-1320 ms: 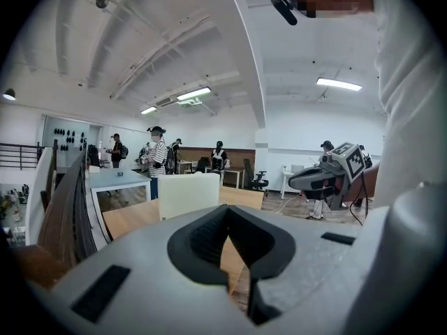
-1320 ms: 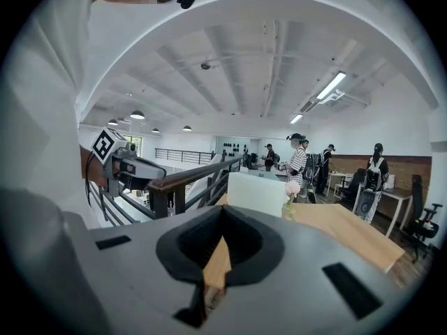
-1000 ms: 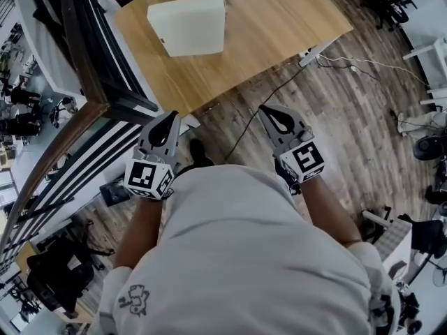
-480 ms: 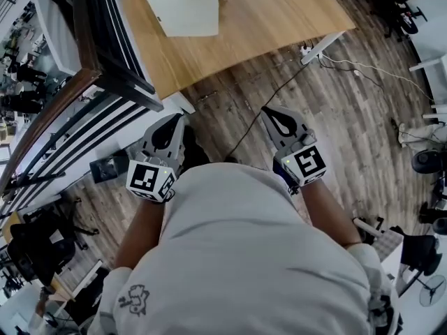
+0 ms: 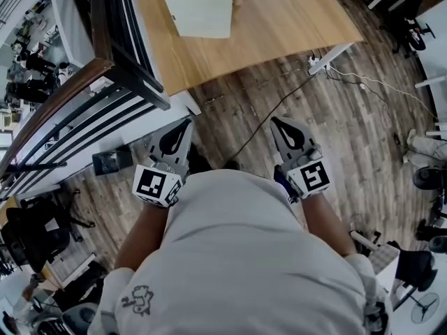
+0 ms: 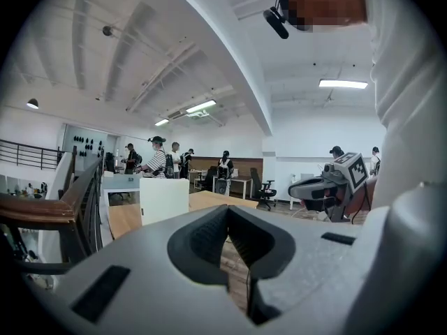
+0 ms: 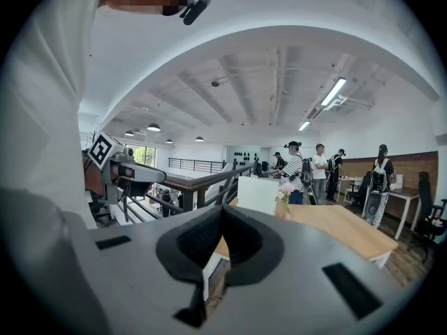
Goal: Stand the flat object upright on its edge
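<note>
A white flat slab (image 5: 200, 9) is on the wooden table (image 5: 279, 26) at the top of the head view. In the left gripper view the slab (image 6: 164, 201) looks upright, and the right gripper view shows it the same way (image 7: 258, 195). My left gripper (image 5: 183, 125) and right gripper (image 5: 279, 123) are held close to my body over the plank floor, well short of the table. Both are shut with nothing between the jaws, as the left gripper (image 6: 227, 211) and right gripper (image 7: 222, 211) show in their own views.
A dark railing with a wooden handrail (image 5: 105, 68) runs along my left, beside the table. A black cable (image 5: 265, 114) crosses the floor between the grippers. A small flower bunch (image 7: 285, 189) stands by the slab. Several people and office chairs are far behind the table.
The table and slab have drifted up and to the right in the head view. Both grippers sit lower in the frame, still shut, and the gap to the table's near edge has widened.
</note>
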Motion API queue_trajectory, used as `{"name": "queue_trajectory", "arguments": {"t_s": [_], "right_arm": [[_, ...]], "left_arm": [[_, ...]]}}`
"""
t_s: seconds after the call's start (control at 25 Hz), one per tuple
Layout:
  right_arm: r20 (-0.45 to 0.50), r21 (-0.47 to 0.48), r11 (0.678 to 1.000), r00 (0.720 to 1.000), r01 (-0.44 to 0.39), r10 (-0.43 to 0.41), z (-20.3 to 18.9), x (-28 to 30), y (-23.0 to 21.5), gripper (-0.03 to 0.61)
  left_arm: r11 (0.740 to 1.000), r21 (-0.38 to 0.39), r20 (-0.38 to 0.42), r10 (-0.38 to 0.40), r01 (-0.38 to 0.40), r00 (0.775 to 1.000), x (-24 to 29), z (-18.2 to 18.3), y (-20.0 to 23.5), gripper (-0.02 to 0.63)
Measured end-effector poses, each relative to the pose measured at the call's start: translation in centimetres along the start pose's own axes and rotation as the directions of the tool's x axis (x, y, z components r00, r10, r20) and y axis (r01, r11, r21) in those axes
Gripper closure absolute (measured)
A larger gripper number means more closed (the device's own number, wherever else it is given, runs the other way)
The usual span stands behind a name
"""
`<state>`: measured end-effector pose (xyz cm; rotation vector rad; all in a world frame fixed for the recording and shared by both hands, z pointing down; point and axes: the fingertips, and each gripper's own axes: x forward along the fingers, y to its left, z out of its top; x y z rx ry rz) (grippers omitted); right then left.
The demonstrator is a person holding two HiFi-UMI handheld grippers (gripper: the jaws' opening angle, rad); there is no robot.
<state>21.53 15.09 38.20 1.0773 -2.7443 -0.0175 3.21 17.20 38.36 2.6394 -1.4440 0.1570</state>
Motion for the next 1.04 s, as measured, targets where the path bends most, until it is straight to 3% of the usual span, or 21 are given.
{"name": "queue_trajectory", "arguments": {"t_s": [1.04], "right_arm": [[0.042,-0.022,1.000,0.999,0.012,-0.011,1.8,0.4,1.2,0.574]], "left_arm": [[0.997,-0.025,0.038,0.071,-0.070,0.997,-1.9,0.9,0.8,0.607]]}}
